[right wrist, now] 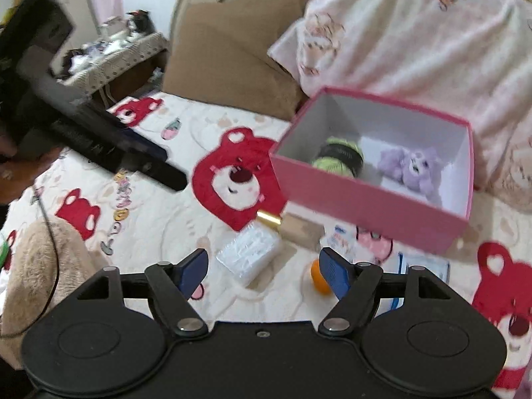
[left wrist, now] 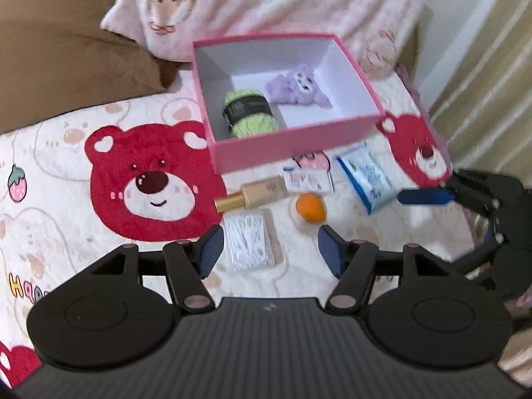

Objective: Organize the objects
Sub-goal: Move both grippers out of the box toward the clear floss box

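An open pink box (left wrist: 292, 139) sits on the bear-print bedspread and holds a green yarn ball (left wrist: 249, 113) and a purple plush (left wrist: 299, 88). In front of it lie a gold bottle (left wrist: 256, 193), a small printed packet (left wrist: 304, 179), an orange ball (left wrist: 311, 207), a clear packet of white sticks (left wrist: 251, 244) and a blue-white pouch (left wrist: 369, 176). My left gripper (left wrist: 269, 249) hangs open above the clear packet, gripping nothing. My right gripper (right wrist: 264, 272) is open over the clear packet (right wrist: 249, 252) and orange ball (right wrist: 317, 277), also empty. The pink box (right wrist: 365, 206) lies beyond it.
A brown pillow (left wrist: 66, 50) and a pink patterned blanket (left wrist: 282, 0) lie behind the box. A curtain (left wrist: 492, 83) hangs at the right. The right wrist view shows a cluttered bedside stand (right wrist: 109, 53) at the far left and a tan plush (right wrist: 40, 259) on the bed.
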`<move>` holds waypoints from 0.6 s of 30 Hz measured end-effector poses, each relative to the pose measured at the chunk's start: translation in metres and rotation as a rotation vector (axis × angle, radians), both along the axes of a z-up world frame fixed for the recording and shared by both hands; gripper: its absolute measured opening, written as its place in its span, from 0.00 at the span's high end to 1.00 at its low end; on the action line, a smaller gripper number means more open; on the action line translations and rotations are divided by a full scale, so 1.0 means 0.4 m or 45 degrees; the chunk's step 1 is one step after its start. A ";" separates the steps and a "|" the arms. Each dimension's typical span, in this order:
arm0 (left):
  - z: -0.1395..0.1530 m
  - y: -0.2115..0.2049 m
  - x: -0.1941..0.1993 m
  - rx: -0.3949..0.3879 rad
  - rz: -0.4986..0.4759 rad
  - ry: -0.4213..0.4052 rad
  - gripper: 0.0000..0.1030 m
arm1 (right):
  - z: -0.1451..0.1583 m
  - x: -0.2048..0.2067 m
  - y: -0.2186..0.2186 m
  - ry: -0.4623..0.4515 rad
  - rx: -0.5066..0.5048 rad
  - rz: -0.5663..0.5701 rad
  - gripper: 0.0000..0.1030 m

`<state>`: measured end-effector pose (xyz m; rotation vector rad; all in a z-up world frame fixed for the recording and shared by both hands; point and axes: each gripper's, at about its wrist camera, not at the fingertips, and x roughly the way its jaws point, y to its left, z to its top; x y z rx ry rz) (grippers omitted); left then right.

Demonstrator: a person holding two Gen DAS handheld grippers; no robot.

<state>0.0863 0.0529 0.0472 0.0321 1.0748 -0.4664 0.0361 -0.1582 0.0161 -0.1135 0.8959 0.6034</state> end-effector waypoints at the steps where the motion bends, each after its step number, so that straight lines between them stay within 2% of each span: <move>1: -0.012 -0.005 -0.009 0.012 -0.013 -0.014 0.38 | -0.013 -0.002 0.006 0.021 -0.014 0.000 0.24; 4: -0.056 -0.008 -0.018 0.014 -0.017 -0.007 0.38 | -0.048 -0.004 0.016 0.067 -0.028 0.001 0.24; 9: -0.157 0.003 0.014 -0.074 0.001 0.051 0.38 | -0.120 -0.002 0.044 0.102 -0.014 0.009 0.24; 12: -0.243 0.021 0.054 -0.130 0.080 0.120 0.40 | -0.162 -0.002 0.062 0.110 0.000 -0.010 0.24; 15: -0.306 0.034 0.066 -0.133 0.120 0.120 0.40 | -0.191 -0.002 0.078 0.124 -0.023 -0.005 0.24; 18: -0.356 0.053 0.065 -0.180 0.128 0.161 0.40 | -0.209 -0.003 0.100 0.123 -0.051 0.016 0.24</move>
